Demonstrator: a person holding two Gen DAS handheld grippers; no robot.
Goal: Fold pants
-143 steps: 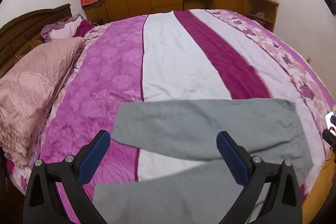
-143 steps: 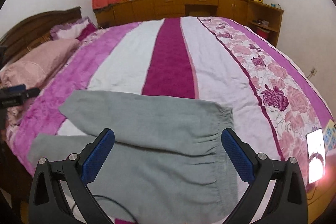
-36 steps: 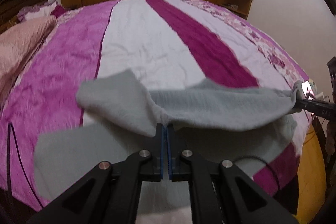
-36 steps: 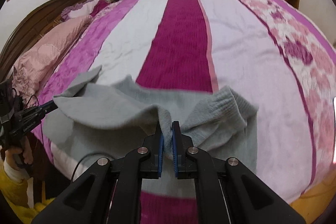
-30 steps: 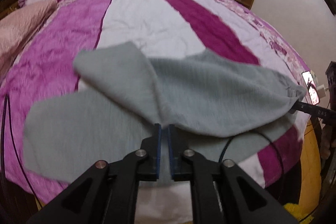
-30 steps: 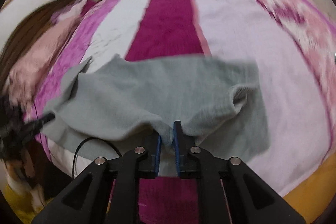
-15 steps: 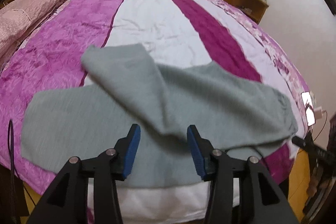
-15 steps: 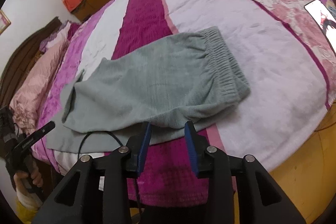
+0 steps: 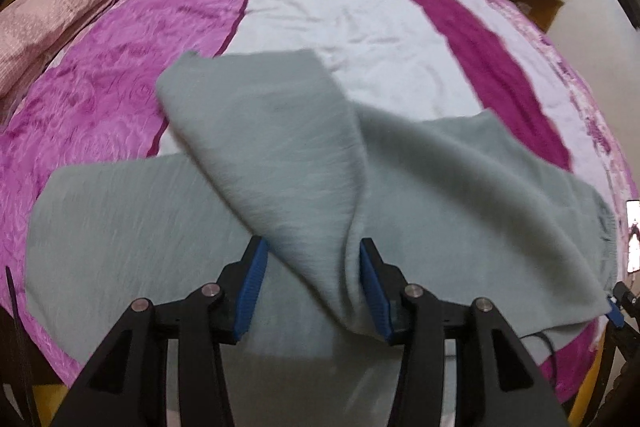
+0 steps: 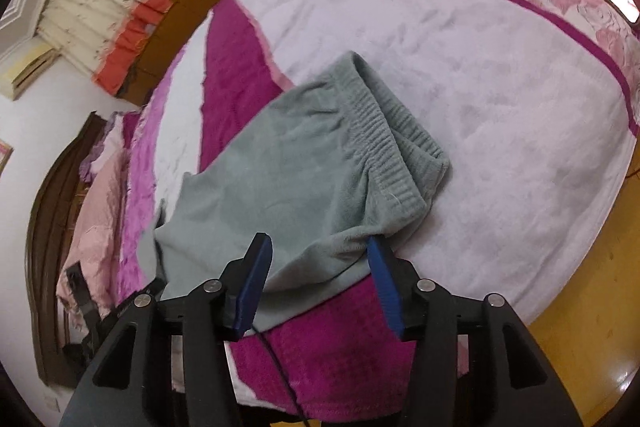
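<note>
Both hand-held grippers (image 9: 310,285) (image 10: 318,279) just spread apart, gray pants (image 9: 280,163) released, half-folded on bed (image 9: 360,7).

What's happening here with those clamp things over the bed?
A person is folding grey pants on a bed with a hand-held tool in each hand. The pants have been folded lengthwise, but unevenly: one leg lies askew across the other. The left tool and the right tool have just been opening; both stand open with fabric loose between the pads, the right one near the waistband.
</note>
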